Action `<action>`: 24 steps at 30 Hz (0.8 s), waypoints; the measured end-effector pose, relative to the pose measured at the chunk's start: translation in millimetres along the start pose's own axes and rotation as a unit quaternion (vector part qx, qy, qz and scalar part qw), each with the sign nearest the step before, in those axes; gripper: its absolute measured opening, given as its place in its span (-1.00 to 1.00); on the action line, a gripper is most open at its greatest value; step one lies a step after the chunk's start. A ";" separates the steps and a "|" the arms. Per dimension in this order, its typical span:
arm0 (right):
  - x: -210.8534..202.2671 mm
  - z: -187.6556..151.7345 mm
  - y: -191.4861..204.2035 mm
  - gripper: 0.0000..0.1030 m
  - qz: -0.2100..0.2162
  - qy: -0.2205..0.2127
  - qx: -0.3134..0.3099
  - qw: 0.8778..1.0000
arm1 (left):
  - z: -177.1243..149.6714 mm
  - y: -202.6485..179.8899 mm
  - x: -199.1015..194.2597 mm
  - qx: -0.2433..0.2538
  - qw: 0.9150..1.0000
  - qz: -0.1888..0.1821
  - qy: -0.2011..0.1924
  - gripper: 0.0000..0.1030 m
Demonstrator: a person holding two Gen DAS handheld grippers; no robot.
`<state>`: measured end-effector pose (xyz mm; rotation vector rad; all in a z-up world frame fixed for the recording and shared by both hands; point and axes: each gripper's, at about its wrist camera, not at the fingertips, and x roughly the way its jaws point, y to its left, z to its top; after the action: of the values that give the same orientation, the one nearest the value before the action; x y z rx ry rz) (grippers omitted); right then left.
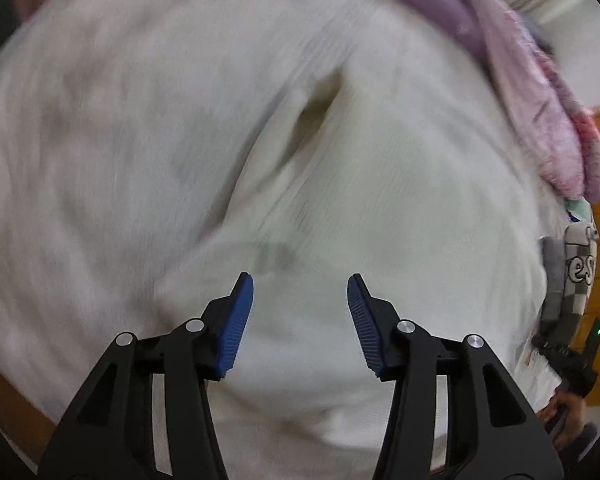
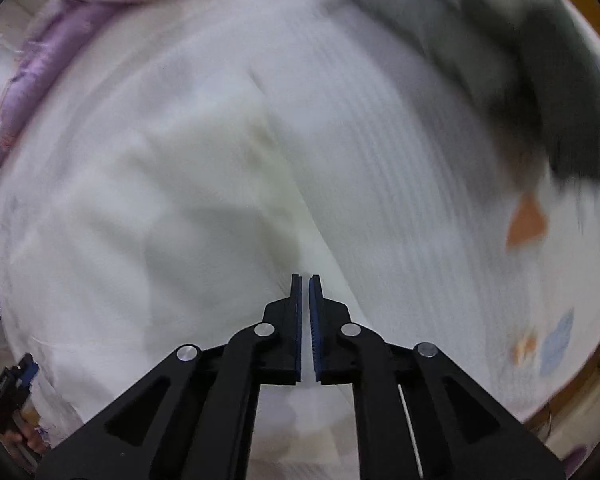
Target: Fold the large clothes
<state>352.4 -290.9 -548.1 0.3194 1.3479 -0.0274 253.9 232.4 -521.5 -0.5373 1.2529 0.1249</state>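
A large white ribbed garment (image 1: 260, 140) fills the left wrist view, blurred by motion, with a deep fold (image 1: 312, 108) running down its middle. My left gripper (image 1: 300, 284) is open and empty just above the cloth. In the right wrist view the same white garment (image 2: 220, 200) spreads across the frame with a crease down the centre. My right gripper (image 2: 305, 280) has its blue pads nearly together over the cloth; no fabric shows between them.
A purple garment (image 1: 440, 8) and a pink fuzzy one (image 1: 548, 120) lie at the far right of the left view. A dark grey garment (image 2: 540, 80) lies upper right in the right view. The other gripper (image 1: 572, 356) shows at the right edge. A printed sheet (image 2: 556, 344) covers the surface.
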 end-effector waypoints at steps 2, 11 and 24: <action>3.8 31.4 22.6 -0.89 0.014 -0.019 -0.027 0.999 | 22.7 -15.9 3.6 0.010 1.000 -0.022 -0.007 -0.02; 79.4 79.4 13.2 -1.00 0.029 0.036 -0.056 0.997 | 101.3 -38.7 114.6 -0.015 0.996 -0.015 0.081 -0.18; 17.3 58.2 108.8 -0.93 0.053 -0.013 -0.137 0.989 | 69.6 8.6 27.5 -0.013 0.998 -0.052 -0.011 0.56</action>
<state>433.8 -198.2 -531.0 0.1572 1.2882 0.2386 320.0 265.9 -535.3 -0.6221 1.2015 0.0593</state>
